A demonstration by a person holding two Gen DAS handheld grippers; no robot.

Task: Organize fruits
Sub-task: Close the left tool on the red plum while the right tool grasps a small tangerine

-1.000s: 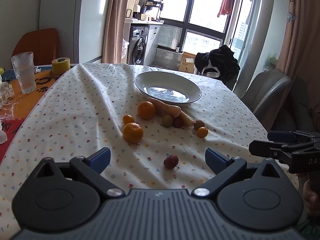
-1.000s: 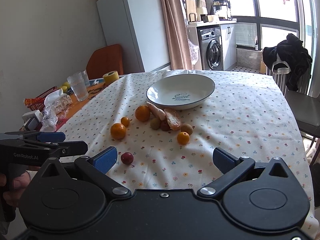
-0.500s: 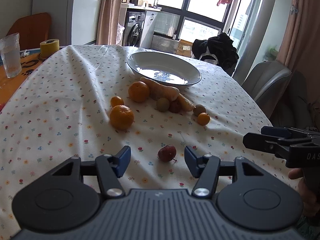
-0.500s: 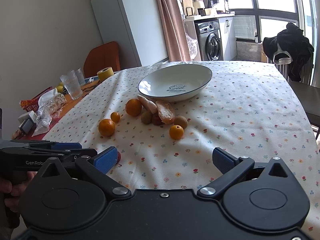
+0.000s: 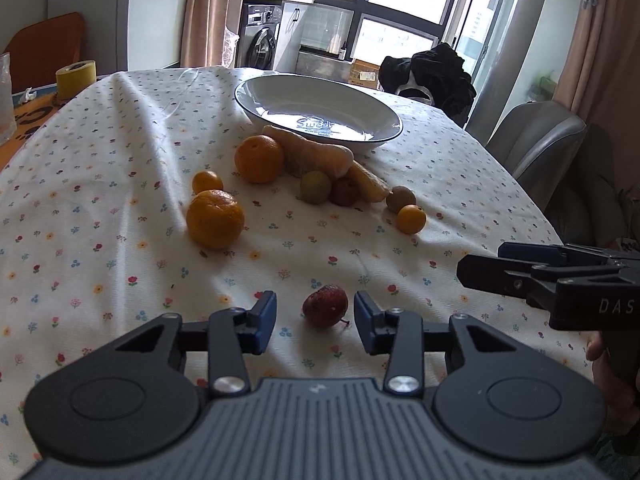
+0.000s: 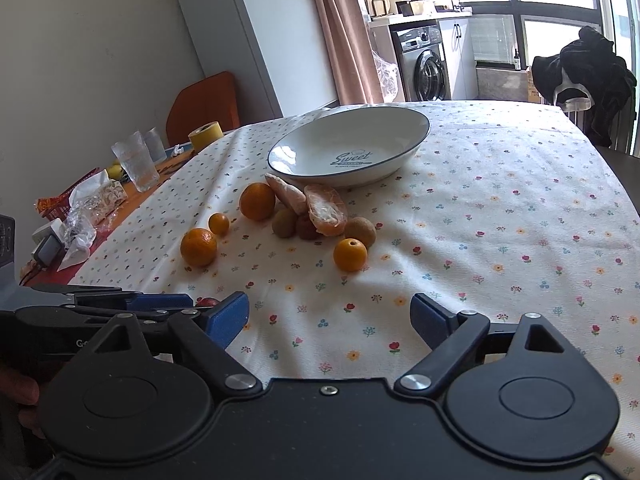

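While straddling red fruit (image 5: 325, 311) without contact, left gripper (image 5: 315, 316) unclenched. Right gripper (image 6: 329, 316) released wide at 3 o'clock. Bowl (image 5: 256, 108) at 12.

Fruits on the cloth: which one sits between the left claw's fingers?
The small red fruit, alone near the table's front edge; the open left claw brackets it without touching. The other fruits cluster by the bowl.

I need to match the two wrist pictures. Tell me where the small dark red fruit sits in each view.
Left wrist: the red fruit lies low centre, between the left gripper fingers, untouched.
Right wrist: only a sliver of it shows at lower left, behind the left gripper's fingers.
Shared landmark: the white "Sweet" bowl.
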